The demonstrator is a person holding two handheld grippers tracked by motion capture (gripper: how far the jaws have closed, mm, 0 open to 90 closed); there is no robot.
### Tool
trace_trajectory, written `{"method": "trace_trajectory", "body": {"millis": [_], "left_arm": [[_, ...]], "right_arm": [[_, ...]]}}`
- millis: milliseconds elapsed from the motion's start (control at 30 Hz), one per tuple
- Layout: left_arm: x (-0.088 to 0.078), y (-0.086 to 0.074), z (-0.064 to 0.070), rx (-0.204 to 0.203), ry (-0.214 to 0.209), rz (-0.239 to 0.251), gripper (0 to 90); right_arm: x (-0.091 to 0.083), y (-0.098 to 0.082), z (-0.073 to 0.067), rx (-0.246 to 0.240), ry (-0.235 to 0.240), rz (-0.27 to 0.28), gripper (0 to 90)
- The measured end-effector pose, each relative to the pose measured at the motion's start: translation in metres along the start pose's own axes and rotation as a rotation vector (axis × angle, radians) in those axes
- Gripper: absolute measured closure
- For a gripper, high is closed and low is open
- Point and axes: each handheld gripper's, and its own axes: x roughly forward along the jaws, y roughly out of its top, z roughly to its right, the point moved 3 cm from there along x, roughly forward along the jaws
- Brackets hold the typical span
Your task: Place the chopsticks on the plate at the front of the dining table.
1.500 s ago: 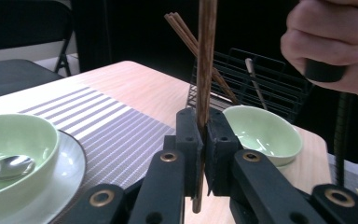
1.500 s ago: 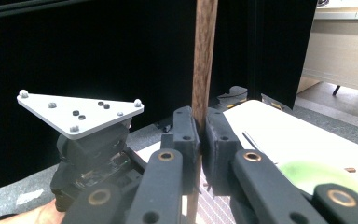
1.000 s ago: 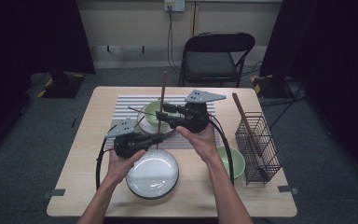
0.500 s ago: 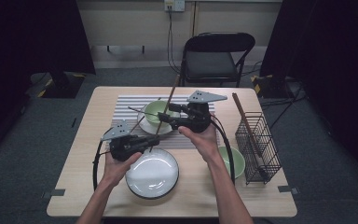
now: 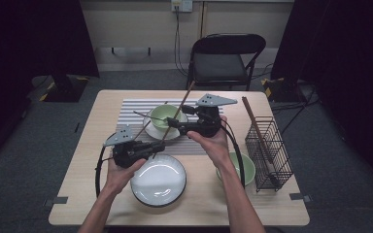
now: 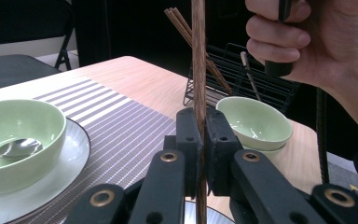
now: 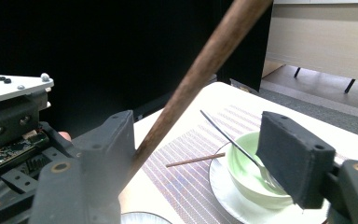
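Note:
My left gripper [image 5: 161,144] [image 6: 203,122] is shut on a brown wooden chopstick [image 5: 181,105] [image 6: 198,56] near its lower end, over the front edge of the striped placemat [image 5: 137,108]. The stick slants up and back to the right. It passes between the jaws of my right gripper [image 5: 173,124] [image 7: 200,129], which have just been opening; they stand wide apart, with the stick [image 7: 205,60] close beside one jaw and clear of the other pad. A green bowl [image 5: 165,116] [image 7: 244,175] with a metal spoon in it sits on a white saucer just behind the grippers.
A large white plate [image 5: 158,183] lies at the table's front. A second green bowl [image 5: 245,169] [image 6: 254,122] sits front right beside a black wire rack [image 5: 268,151] holding chopsticks. Another chopstick [image 7: 193,160] lies on the placemat. A folding chair [image 5: 227,59] stands behind the table.
The right gripper's jaws have spread apart around the chopstick. The stick's top has leaned over to the right. Both hands have stayed about where they were.

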Motion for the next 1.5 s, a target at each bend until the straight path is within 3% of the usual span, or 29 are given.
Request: {"method": "trace_trajectory", "body": {"millis": [133, 267, 533, 1067, 1200, 1433, 1500], "left_arm": [[0.002, -0.002, 0.000, -0.004, 0.000, -0.007, 85.9], [0.000, -0.003, 0.000, 0.001, 0.002, -0.014, 85.9], [-0.003, -0.004, -0.003, -0.009, 0.018, -0.009, 85.8], [-0.002, -0.004, -0.001, 0.010, 0.010, -0.026, 85.8], [-0.003, -0.004, -0.001, -0.008, 0.014, -0.014, 85.8], [-0.006, -0.005, -0.002, 0.004, 0.012, -0.017, 85.8], [-0.005, -0.006, 0.000, -0.015, 0.003, -0.006, 85.8]], "right_arm": [[-0.003, 0.002, -0.001, -0.009, -0.009, 0.001, 26.3], [-0.009, 0.007, 0.006, -0.002, -0.042, 0.021, 25.1], [-0.007, 0.001, 0.014, 0.010, -0.061, 0.017, 23.4], [-0.010, 0.002, 0.021, 0.037, -0.079, 0.040, 22.1], [-0.011, 0.000, 0.025, 0.043, -0.091, 0.040, 21.9], [-0.011, -0.002, 0.029, 0.053, -0.096, 0.034, 18.5], [-0.012, -0.002, 0.030, 0.055, -0.097, 0.036, 17.9]]}}
